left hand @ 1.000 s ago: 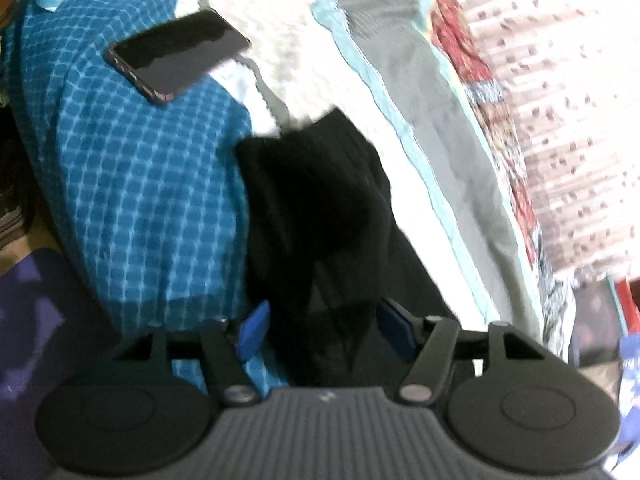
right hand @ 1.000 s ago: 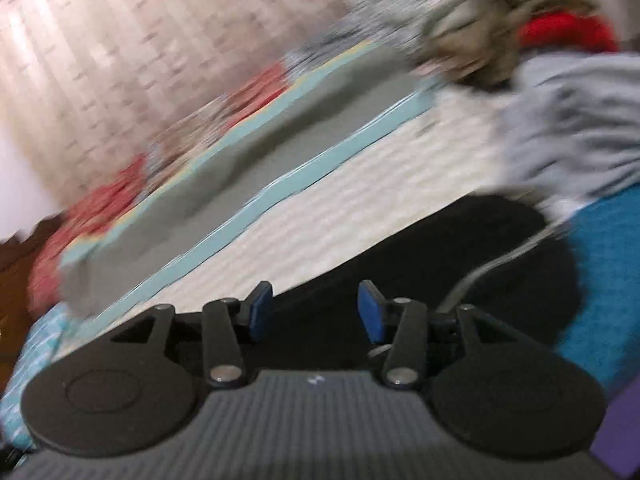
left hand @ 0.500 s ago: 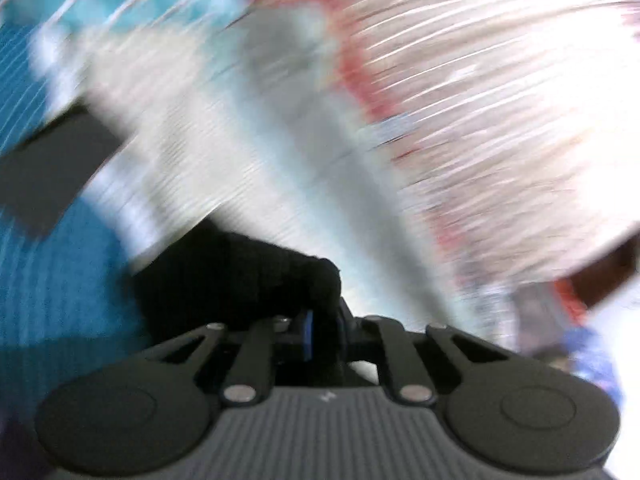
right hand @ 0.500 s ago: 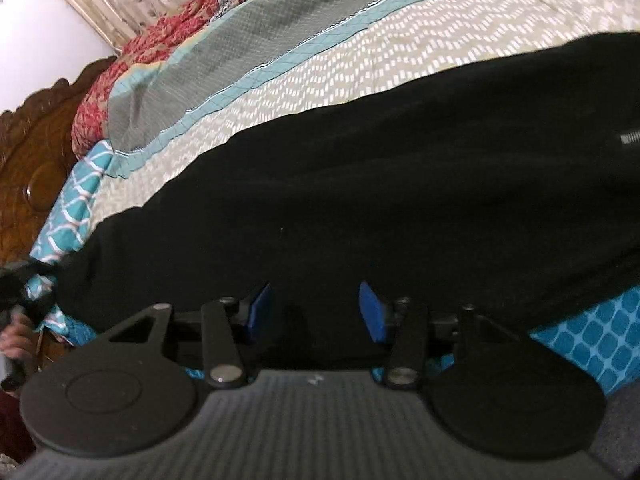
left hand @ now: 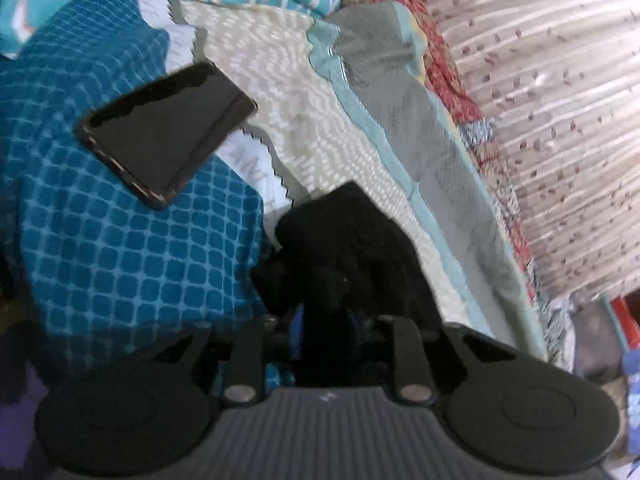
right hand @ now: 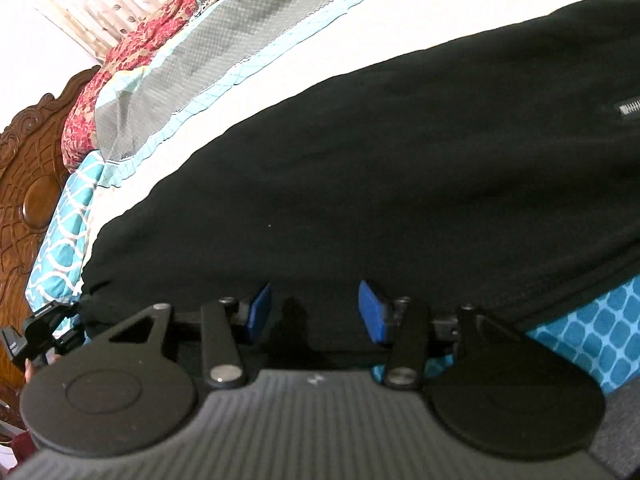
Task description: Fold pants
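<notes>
The black pants [right hand: 400, 168] lie spread along the bed in the right wrist view, with a zipper at the far right. My right gripper [right hand: 314, 312] is open, its blue pads on either side of the pants' near edge, low over the cloth. In the left wrist view my left gripper [left hand: 326, 326] is shut on a bunched end of the black pants [left hand: 348, 248], which rises in a lump in front of the fingers. The left gripper also shows at the pants' left end in the right wrist view [right hand: 40, 328].
A black phone [left hand: 168, 132] lies on the blue checked bedspread [left hand: 120, 248] left of the held cloth. A patchwork quilt [left hand: 400, 120] covers the bed. A curtain [left hand: 560, 120] hangs behind. A carved wooden headboard [right hand: 28, 184] stands at the left end.
My left gripper has closed on the end of the pants and bunched it up. My right gripper swung down over the spread pants and stays open.
</notes>
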The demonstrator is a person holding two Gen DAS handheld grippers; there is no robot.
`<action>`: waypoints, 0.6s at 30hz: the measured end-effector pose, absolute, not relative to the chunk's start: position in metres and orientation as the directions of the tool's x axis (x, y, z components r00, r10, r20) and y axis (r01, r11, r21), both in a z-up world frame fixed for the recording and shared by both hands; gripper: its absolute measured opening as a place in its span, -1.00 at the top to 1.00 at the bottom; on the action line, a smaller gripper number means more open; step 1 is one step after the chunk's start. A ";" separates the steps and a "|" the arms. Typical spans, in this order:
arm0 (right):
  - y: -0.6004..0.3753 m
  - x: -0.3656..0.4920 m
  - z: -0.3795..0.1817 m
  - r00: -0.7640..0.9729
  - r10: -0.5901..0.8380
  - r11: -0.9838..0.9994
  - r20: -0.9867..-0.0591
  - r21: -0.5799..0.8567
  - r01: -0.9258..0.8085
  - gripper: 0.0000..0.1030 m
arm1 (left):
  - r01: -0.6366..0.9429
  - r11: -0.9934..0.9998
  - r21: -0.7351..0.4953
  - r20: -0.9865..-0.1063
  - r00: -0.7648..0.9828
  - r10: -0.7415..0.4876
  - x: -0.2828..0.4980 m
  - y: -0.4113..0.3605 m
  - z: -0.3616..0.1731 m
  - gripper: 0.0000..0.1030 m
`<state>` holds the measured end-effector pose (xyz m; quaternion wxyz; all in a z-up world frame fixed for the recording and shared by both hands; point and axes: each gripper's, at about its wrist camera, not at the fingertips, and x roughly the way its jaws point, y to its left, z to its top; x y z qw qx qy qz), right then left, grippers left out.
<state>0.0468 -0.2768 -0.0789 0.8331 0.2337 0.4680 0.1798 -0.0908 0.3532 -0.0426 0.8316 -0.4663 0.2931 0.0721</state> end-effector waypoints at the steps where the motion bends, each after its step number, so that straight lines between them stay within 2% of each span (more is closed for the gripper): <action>1: -0.277 0.047 -0.078 0.502 0.519 0.825 -0.692 0.558 -0.083 0.00 | -0.393 0.548 -0.738 -0.545 0.826 -0.142 -0.097 0.353 -0.037 0.26; 5: -0.275 0.036 -0.067 0.532 0.543 0.819 -0.650 0.551 -0.163 -0.02 | -0.313 0.489 -0.814 -0.453 0.869 -0.198 -0.106 0.348 -0.012 0.01; 7: -0.261 0.031 -0.059 0.530 0.569 0.812 -0.629 0.533 -0.240 -0.02 | -0.276 0.512 -0.814 -0.448 0.859 -0.249 -0.093 0.331 -0.004 -0.20; 10: -0.231 0.024 -0.048 0.518 0.586 0.810 -0.623 0.446 -0.380 -0.04 | -0.253 0.552 -0.794 -0.499 0.790 -0.355 -0.073 0.296 -0.009 -0.21; 12: -0.210 0.018 -0.045 0.518 0.574 0.812 -0.635 0.358 -0.461 -0.14 | -0.251 0.557 -0.791 -0.530 0.736 -0.420 -0.056 0.277 -0.021 -0.22; 15: -0.181 0.015 -0.045 0.505 0.567 0.793 -0.651 0.267 -0.547 -0.21 | -0.317 0.599 -0.735 -0.625 0.659 -0.418 -0.038 0.256 -0.035 -0.22; 17: -0.166 0.017 -0.045 0.479 0.583 0.768 -0.656 0.253 -0.588 -0.22 | -0.321 0.613 -0.722 -0.638 0.652 -0.410 -0.035 0.248 -0.036 -0.22; 18: -0.163 0.019 -0.044 0.469 0.588 0.757 -0.659 0.245 -0.606 -0.26 | -0.320 0.621 -0.715 -0.642 0.653 -0.403 -0.035 0.246 -0.034 -0.11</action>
